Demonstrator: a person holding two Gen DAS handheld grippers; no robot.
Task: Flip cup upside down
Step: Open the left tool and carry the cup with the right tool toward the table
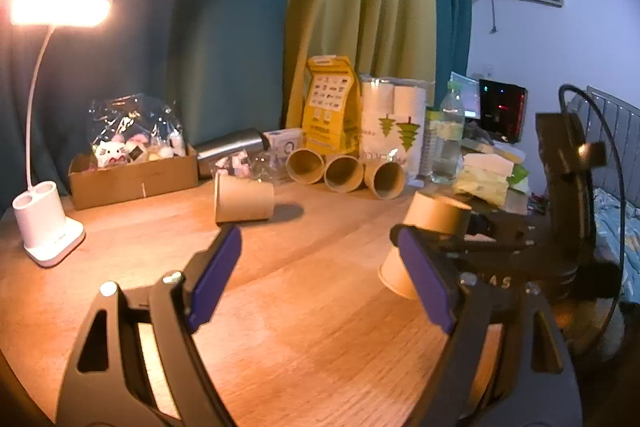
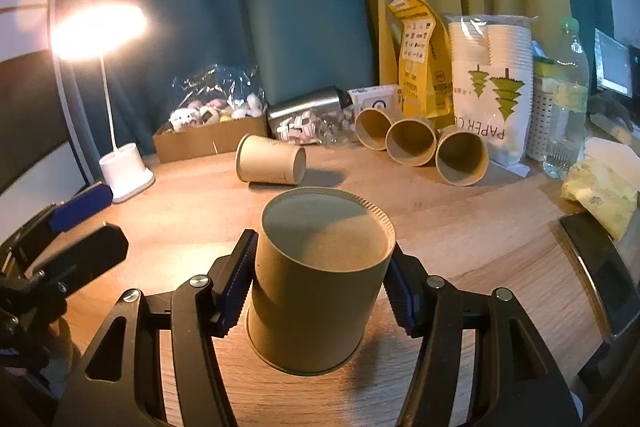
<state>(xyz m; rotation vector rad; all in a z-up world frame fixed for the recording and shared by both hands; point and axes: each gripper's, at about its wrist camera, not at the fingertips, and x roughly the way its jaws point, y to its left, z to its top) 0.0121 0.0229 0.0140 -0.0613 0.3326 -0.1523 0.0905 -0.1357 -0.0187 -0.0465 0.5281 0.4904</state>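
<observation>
A brown paper cup (image 2: pixel 320 279) stands upside down on the wooden table (image 2: pixel 460 227), base up, rim on the wood. My right gripper (image 2: pixel 320 259) is shut on the cup's sides. The same cup shows in the left wrist view (image 1: pixel 432 227), held by the right gripper (image 1: pixel 480 231). My left gripper (image 1: pixel 316 243) is open and empty above the table, left of that cup; it also shows at the left edge of the right wrist view (image 2: pixel 76 223). Another brown cup (image 1: pixel 244 203) (image 2: pixel 270 165) lies on its side farther back.
Three brown cups (image 1: pixel 344 173) (image 2: pixel 412 141) lie on their sides at the back. Behind them are a yellow bag (image 1: pixel 330 107), a paper-cup pack (image 1: pixel 394 119), a water bottle (image 1: pixel 450 135), a steel flask (image 1: pixel 232 147), a cardboard box (image 1: pixel 132 179) and a lit desk lamp (image 1: pixel 48 227).
</observation>
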